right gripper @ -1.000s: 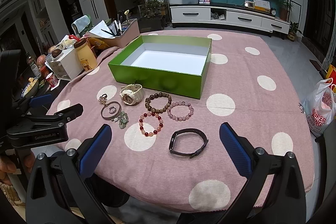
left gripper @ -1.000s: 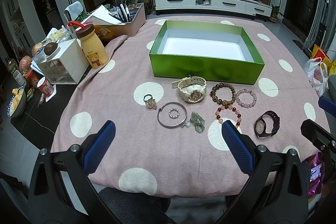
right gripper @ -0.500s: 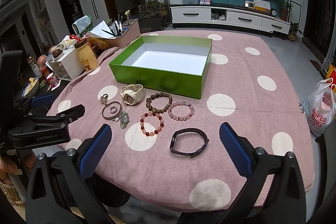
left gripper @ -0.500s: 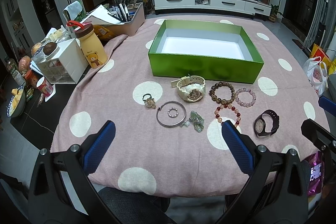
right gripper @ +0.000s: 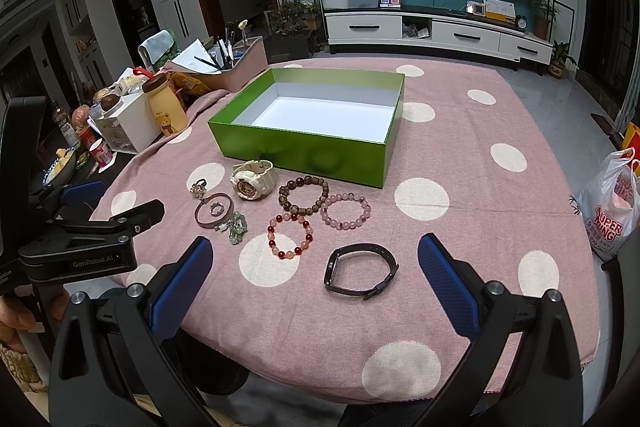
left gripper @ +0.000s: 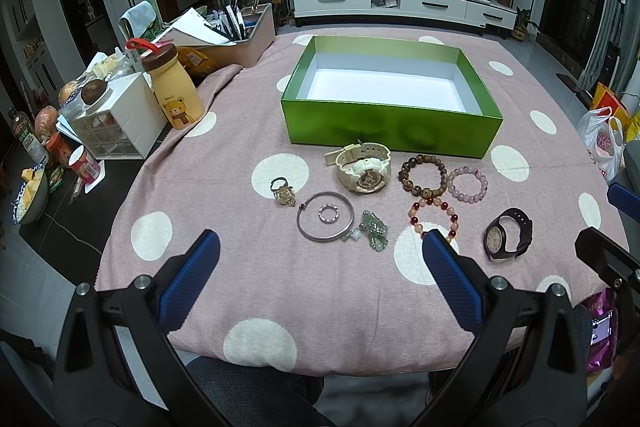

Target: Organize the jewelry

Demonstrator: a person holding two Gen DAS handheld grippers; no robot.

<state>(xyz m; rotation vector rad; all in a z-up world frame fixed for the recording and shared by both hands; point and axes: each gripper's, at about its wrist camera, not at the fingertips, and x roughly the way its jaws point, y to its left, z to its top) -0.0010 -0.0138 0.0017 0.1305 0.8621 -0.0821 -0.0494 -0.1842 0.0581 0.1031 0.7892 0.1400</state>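
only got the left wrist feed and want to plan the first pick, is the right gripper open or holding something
observer: The right gripper is open. Its blue pads stand wide apart with nothing between them.
operator: what is it lined up with
observer: The dark strap watch lies on the pink dotted tablecloth just ahead of it, framed between the two pads in the right wrist view.
operator: can you see my left gripper from there
observer: Yes. The left gripper shows at the left edge with a GenRobot.AI label on its black body, and a hand is below it.
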